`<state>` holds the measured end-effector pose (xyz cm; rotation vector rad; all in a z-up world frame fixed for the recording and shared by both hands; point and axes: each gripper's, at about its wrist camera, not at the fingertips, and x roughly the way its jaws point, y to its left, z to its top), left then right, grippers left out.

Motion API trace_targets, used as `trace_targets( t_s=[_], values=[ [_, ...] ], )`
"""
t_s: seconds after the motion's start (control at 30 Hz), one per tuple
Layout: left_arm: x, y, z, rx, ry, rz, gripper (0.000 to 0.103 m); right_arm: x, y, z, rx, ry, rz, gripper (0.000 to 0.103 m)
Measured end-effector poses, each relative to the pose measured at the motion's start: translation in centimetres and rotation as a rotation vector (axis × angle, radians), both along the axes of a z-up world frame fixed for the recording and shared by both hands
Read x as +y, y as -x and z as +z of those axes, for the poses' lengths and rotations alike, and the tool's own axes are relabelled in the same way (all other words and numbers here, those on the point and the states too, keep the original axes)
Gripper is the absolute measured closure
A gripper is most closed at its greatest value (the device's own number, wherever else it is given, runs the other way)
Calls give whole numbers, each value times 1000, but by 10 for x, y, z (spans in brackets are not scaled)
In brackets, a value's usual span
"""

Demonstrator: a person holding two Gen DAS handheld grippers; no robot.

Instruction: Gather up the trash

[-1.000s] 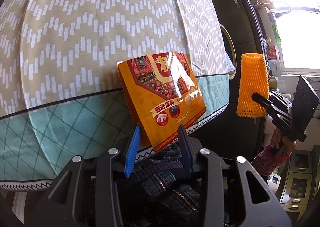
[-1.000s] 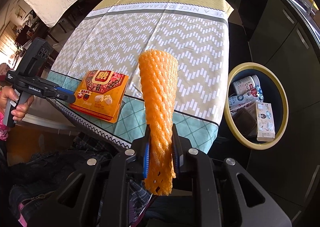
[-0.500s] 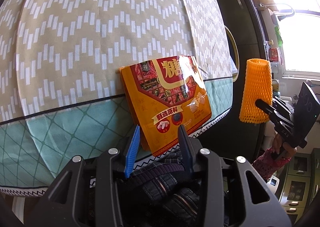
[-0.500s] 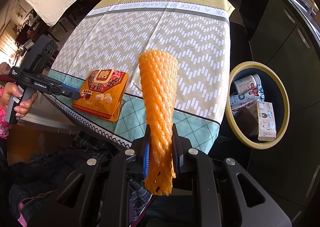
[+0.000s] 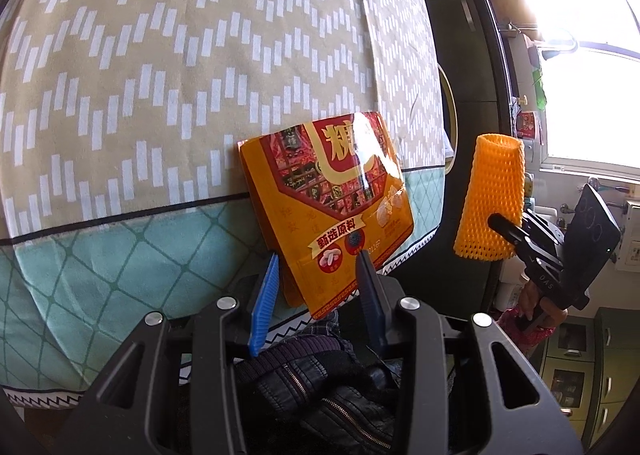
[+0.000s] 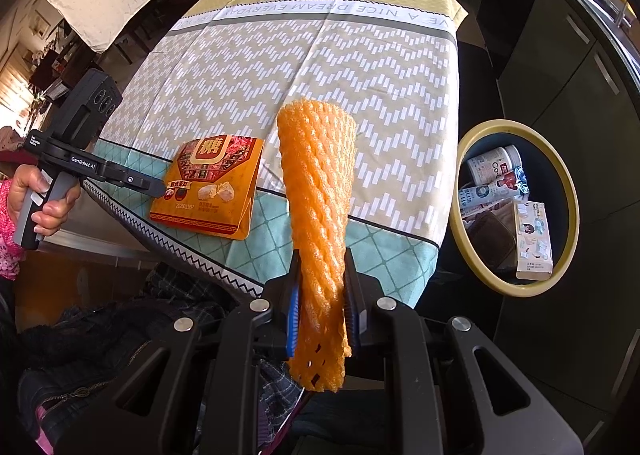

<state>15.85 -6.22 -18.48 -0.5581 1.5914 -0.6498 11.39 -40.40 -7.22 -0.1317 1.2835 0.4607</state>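
An orange snack pouch (image 5: 340, 211) (image 6: 212, 191) lies flat near the front edge of the table (image 5: 160, 75) (image 6: 360, 75), its near end poking over the edge. My left gripper (image 5: 318, 267) (image 6: 162, 187) is open, and the pouch's near corner sits between the fingers without being pinched. Held above the table's front right corner, my right gripper (image 6: 320, 287) (image 5: 504, 225) is shut on an orange foam net sleeve (image 6: 316, 191) (image 5: 492, 199), which stands upright in the jaws.
A round yellow-rimmed bin (image 6: 572, 191) (image 5: 452, 123) stands on the floor right of the table, holding bottles and a carton. Dark cabinets line the right side. A person's hand (image 6: 44, 195) grips the left handle, with dark clothing below.
My left gripper has moved down and in toward the pouch, whose near corner now lies between the fingers. The right gripper and the net sleeve have stayed put.
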Motion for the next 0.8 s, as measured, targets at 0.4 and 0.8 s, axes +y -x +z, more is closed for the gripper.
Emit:
trace_targets(
  t_s=[0.4, 0.8],
  values=[
    [-26, -6, 24, -56, 95, -4, 91, -7, 4, 6, -16, 0, -14, 84],
    [-45, -9, 13, -39, 78, -13, 97, -18, 4, 3, -11, -6, -33, 84]
  ],
)
